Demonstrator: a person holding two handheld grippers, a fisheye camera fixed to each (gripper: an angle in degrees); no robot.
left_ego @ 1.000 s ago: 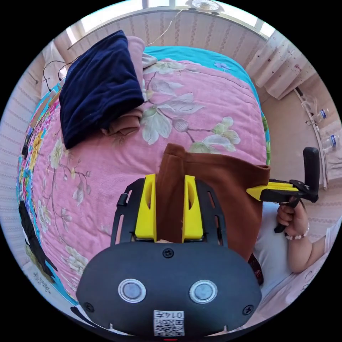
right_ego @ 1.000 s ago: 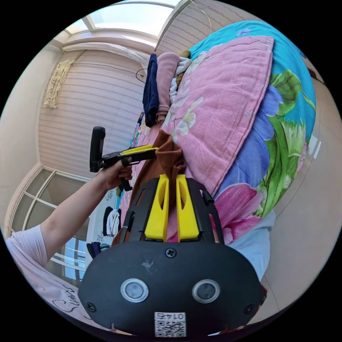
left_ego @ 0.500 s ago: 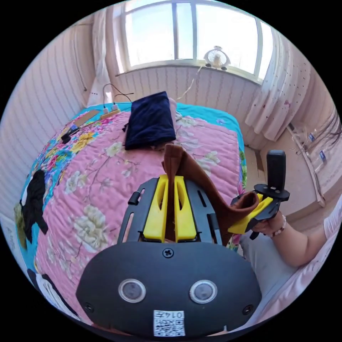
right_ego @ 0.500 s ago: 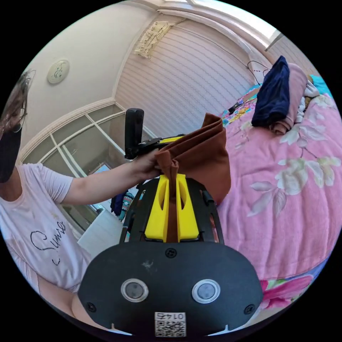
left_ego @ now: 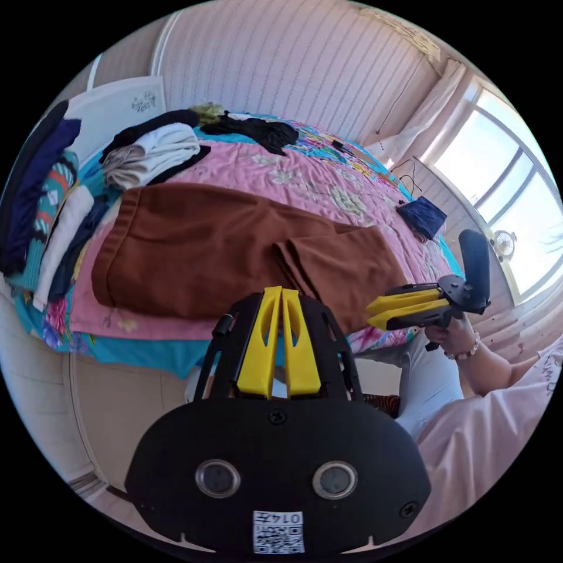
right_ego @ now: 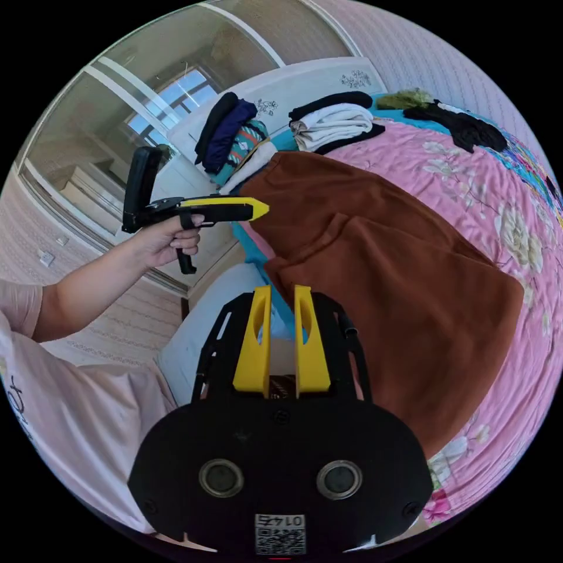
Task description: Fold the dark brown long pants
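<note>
- The dark brown long pants (left_ego: 234,252) lie spread on the pink bed (left_ego: 281,170), one end doubled over.
- My left hand-held gripper (left_ego: 281,305) and right hand-held gripper (right_ego: 280,305) hover with jaws nearly together, holding nothing.
- The cloth looks soft and limp; I judge the corners of the folded edge the best hold.
</note>
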